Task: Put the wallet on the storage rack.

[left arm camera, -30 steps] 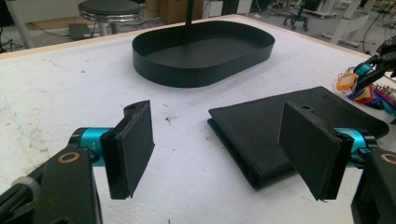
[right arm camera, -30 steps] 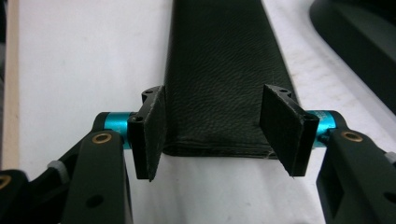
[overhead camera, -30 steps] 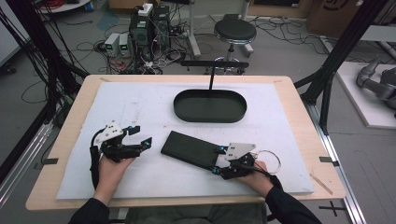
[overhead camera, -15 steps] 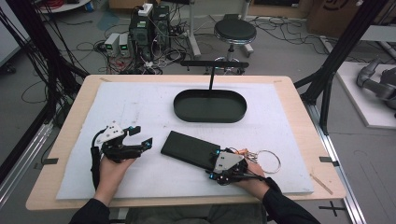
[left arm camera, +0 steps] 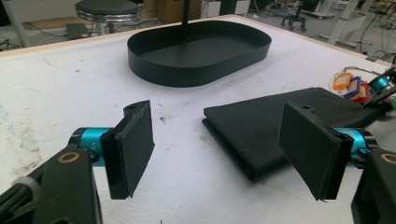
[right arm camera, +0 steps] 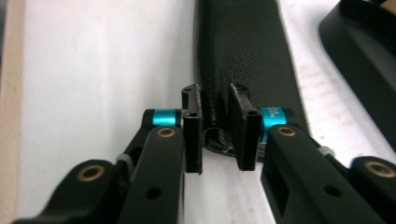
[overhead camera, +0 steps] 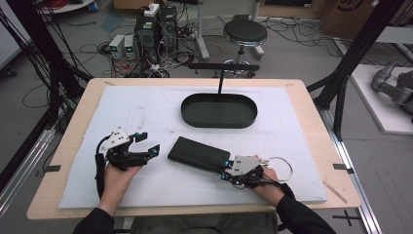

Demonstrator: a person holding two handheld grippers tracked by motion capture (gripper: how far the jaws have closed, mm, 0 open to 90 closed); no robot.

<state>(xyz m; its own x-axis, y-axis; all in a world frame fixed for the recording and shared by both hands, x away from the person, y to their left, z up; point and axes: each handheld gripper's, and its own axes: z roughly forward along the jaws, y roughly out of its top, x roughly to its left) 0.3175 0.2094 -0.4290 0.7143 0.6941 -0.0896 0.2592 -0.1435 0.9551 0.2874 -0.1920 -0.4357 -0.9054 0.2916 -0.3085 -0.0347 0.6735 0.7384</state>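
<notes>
Things on the white mat (overhead camera: 146, 112) of the worktop (overhead camera: 311, 97) count out simply: one black wallet (overhead camera: 197, 153), one black oval tray (overhead camera: 219, 110), one bunch of keys (overhead camera: 277, 168) and two hand-held tongs. The wallet lies flat near the middle of the mat, just near of the tray and apart from it. The right tongs (overhead camera: 225, 170) are closed on the wallet's right end; in the right gripper view the two jaws pinch the edge of its folded leather (right arm camera: 243, 51) between them. The left tongs (overhead camera: 148, 146) sit on the left, well apart from the wallet, with jaws spread wide and holding nothing; the left gripper view shows the wallet (left arm camera: 261, 123) and tray (left arm camera: 201, 51) beyond them. The keys are half hidden behind the right hand (overhead camera: 265, 183); only a ring and some coloured tags (left arm camera: 348, 86) can be made out. A thin black post (overhead camera: 220, 78) stands at the tray's far side, and past the worktop are a stool (overhead camera: 245, 33), cables and electronics boxes (overhead camera: 151, 29) on the floor.
</notes>
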